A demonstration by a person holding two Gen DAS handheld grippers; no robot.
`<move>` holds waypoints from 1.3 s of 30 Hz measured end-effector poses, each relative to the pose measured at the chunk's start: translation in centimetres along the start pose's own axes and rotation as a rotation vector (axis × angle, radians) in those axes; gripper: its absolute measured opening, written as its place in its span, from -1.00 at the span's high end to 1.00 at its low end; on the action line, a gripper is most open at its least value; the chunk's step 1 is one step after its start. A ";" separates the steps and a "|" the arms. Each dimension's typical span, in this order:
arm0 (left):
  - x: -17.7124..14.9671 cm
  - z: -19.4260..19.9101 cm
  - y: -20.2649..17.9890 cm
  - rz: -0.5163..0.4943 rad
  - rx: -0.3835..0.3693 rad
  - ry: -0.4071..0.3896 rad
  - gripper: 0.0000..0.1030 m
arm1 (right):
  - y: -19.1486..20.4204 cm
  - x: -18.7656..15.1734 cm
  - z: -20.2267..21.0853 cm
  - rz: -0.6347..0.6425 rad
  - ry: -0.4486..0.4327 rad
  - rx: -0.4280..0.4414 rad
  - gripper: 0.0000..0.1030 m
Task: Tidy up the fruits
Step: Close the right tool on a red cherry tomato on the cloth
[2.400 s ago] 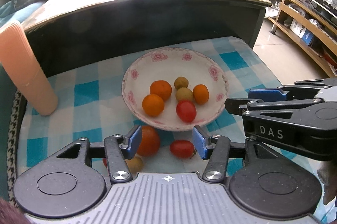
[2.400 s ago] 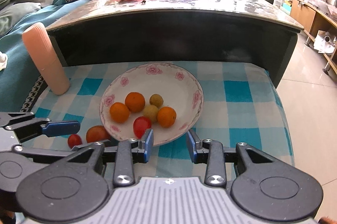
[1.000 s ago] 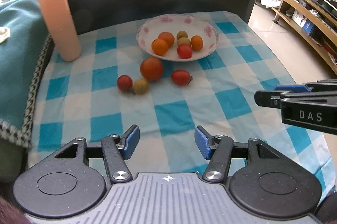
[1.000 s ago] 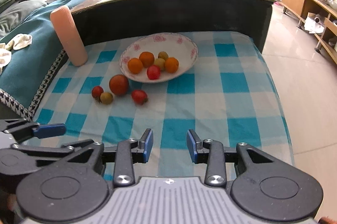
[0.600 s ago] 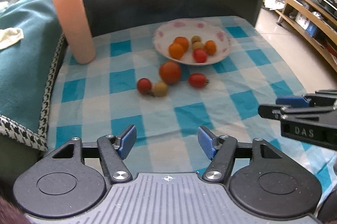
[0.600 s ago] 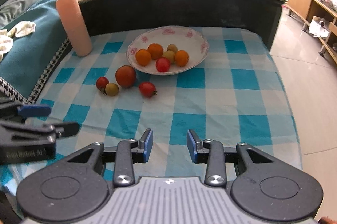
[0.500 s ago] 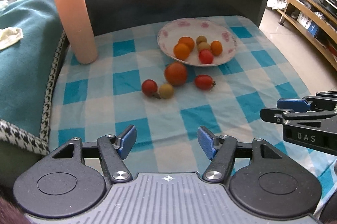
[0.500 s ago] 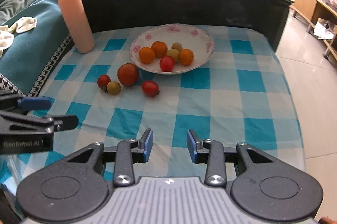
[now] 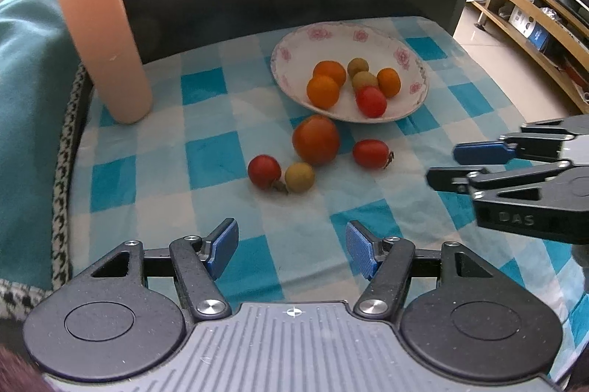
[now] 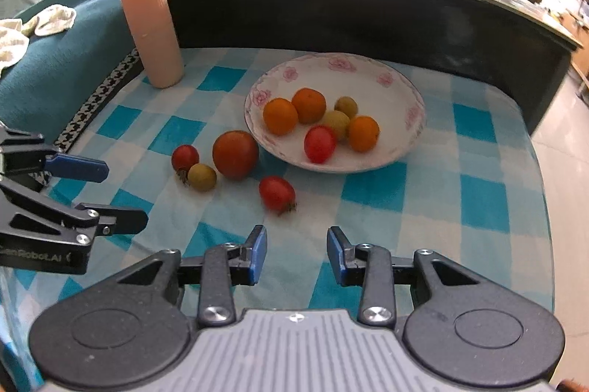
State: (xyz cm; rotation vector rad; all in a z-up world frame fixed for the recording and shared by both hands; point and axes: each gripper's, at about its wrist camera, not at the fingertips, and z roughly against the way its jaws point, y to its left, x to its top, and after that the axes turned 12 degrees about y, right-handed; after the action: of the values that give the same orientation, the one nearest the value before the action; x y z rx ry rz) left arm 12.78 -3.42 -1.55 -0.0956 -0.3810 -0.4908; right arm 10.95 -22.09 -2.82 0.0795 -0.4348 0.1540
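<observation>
1. Nearest to me, the left gripper (image 9: 291,246) and the right gripper (image 10: 296,250) hover over the checked cloth (image 10: 371,193), both with jaws spread wide and nothing between them.
2. Just beyond the right gripper lies an oval red tomato (image 10: 277,193), alone on the cloth; it looks light, smooth-skinned and easily bruised, so I would close gently across its short middle.
3. A little farther left sit a small red tomato (image 10: 185,157) and a small yellow-green fruit (image 10: 201,177), touching or nearly so; both seem apt to roll away if nudged.
4. Beside them, the big orange-red tomato (image 10: 235,154) rests right against the plate (image 10: 412,119); it is probably the heaviest and needs the widest opening.
5. On the plate are three oranges, two yellow-green fruits and one red tomato, clustered together.
6. Farthest left stands a pink ribbed cylinder (image 10: 151,23), upright, well apart from the fruit.
</observation>
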 end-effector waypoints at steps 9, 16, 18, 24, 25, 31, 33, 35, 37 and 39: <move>1.1 -1.3 -0.3 -0.034 -0.012 0.022 -0.40 | -0.9 1.8 -2.7 0.048 0.000 0.018 0.01; 1.2 -1.2 -0.5 -0.043 -0.035 0.022 -0.42 | -0.6 3.0 -3.9 0.077 0.005 0.051 0.01; 1.2 -1.2 -0.7 -0.049 -0.039 0.021 -0.44 | -0.3 3.1 -4.5 0.084 0.015 0.052 0.01; 1.1 -1.4 -0.4 -0.048 -0.032 0.028 -0.44 | 0.3 3.5 -5.8 0.083 0.032 0.045 0.01; 1.1 -1.4 -0.3 -0.045 -0.032 0.027 -0.44 | 0.4 3.4 -5.7 0.088 0.028 0.046 0.01; 1.4 -1.8 0.1 -0.040 -0.030 0.019 -0.42 | 0.7 3.2 -5.5 0.076 0.054 0.038 0.16; 1.6 -2.0 0.0 -0.055 -0.036 0.014 -0.39 | 0.4 3.2 -5.3 0.060 0.062 0.045 0.16; 1.8 -2.3 -0.3 -0.085 -0.039 0.005 -0.38 | 0.1 3.0 -5.0 0.050 0.062 0.052 0.16; 2.1 -2.6 -0.6 -0.110 -0.043 0.002 -0.34 | -0.2 2.9 -4.7 0.040 0.062 0.059 0.16; 2.5 -3.1 -0.9 -0.128 -0.055 0.002 -0.31 | -0.5 2.8 -4.5 0.025 0.066 0.064 0.16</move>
State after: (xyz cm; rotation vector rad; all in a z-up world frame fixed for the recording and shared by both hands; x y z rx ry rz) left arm 15.40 -5.87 -3.47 -0.1246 -0.3728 -0.6279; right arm 15.39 -21.71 -5.74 0.1311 -0.3651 0.1946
